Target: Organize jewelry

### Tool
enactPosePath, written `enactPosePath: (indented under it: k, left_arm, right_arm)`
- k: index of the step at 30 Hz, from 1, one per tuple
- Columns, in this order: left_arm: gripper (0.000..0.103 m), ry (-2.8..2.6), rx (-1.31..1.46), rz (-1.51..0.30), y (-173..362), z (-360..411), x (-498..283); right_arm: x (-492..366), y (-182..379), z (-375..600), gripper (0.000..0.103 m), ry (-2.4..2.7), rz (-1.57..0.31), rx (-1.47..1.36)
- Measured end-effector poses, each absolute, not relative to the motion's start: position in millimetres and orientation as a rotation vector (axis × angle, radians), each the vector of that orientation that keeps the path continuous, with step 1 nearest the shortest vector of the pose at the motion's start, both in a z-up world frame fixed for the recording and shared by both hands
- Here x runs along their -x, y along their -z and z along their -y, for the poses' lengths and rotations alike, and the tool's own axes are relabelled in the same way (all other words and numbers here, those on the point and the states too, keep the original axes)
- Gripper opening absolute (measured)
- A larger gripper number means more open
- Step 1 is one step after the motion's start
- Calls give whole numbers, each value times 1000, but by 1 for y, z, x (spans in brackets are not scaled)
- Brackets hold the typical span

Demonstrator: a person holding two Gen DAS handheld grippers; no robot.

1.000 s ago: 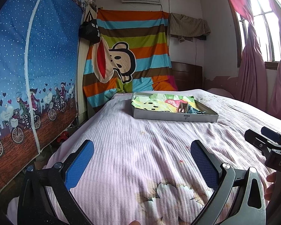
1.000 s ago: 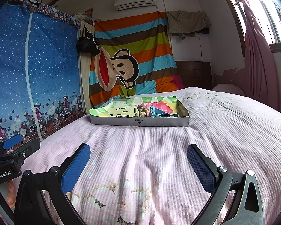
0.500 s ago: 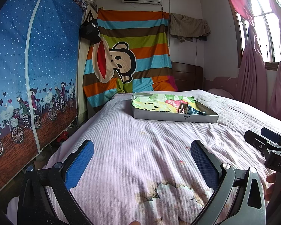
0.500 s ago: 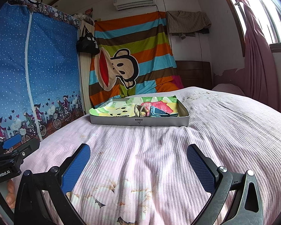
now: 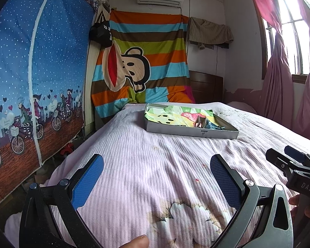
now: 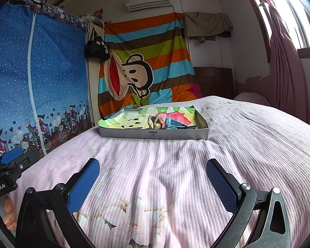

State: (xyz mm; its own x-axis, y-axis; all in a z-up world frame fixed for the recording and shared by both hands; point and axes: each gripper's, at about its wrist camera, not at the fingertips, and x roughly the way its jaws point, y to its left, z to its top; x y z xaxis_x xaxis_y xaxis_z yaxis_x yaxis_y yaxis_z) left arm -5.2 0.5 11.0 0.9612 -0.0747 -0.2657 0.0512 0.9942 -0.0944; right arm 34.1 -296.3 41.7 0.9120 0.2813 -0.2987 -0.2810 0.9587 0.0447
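Open bedspread (image 6: 165, 165) before box (image 6: 153, 133).

Cloth nearly everywhere I look, with hard matt plastic close to my cameras.

The bedspread (image 6: 175, 155) under me is ribbed pink cloth, soft and matt, slightly creased. My left gripper (image 5: 157, 175) and right gripper (image 6: 153, 177) have black, finely speckled matt frames, silvery metal pivot pins and blue pads (image 6: 83, 184) with a rough, dimpled texture. Far off, the tray (image 6: 175, 134) looks like smooth grey card, lined with crinkled, colourful sheeting. The striped hanging (image 5: 146, 62) is plain matt cloth; the headboard (image 6: 215, 78) is dark, smooth wood; the curtains (image 6: 285, 66) are limp pink fabric.
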Motion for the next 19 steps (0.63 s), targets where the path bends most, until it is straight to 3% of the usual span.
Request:
enactPosePath:
  k: [19]
  left_arm:
    - [101,42,50,-258,-6,8,11]
  right_arm:
    - [-32,-42,295,103,-299,-311,6]
